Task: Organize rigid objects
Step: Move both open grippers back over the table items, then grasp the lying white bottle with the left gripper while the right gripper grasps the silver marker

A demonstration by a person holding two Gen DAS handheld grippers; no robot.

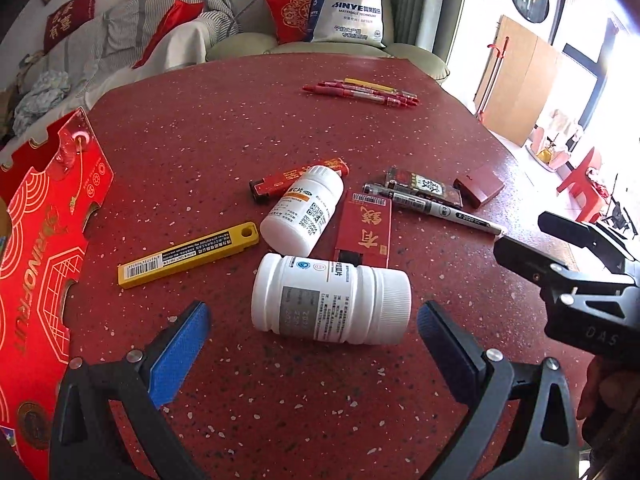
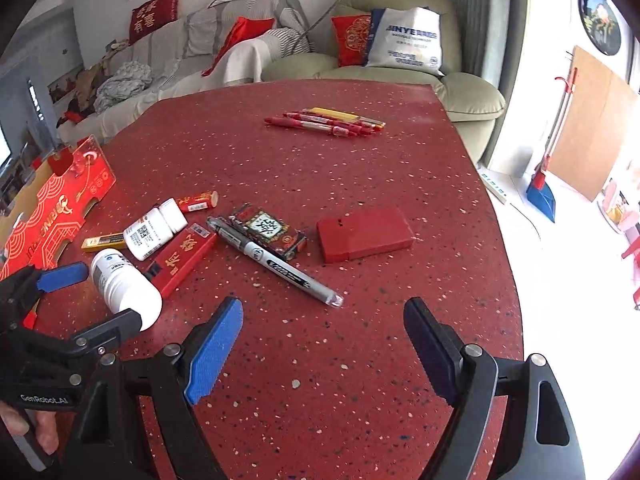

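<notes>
A large white pill bottle (image 1: 332, 300) lies on its side on the red speckled table (image 1: 280, 400). It rests between the fingers of my left gripper (image 1: 316, 312), which is open with a gap on each side. Behind it lie a smaller white bottle (image 1: 304, 210), a long red box with gold characters (image 1: 364, 228), a yellow blade case (image 1: 188, 254) and a red tube (image 1: 296, 178). My right gripper (image 2: 324, 308) is open over bare table, just short of the tip of a grey marker pen (image 2: 276, 262). Beyond the pen are a dark packet (image 2: 268, 232) and a flat red box (image 2: 364, 234).
A row of red and yellow pens (image 2: 324, 122) lies at the far side of the table. A red printed cardboard box (image 1: 36, 240) stands along the left edge. The table edge curves away on the right, with sofas behind it.
</notes>
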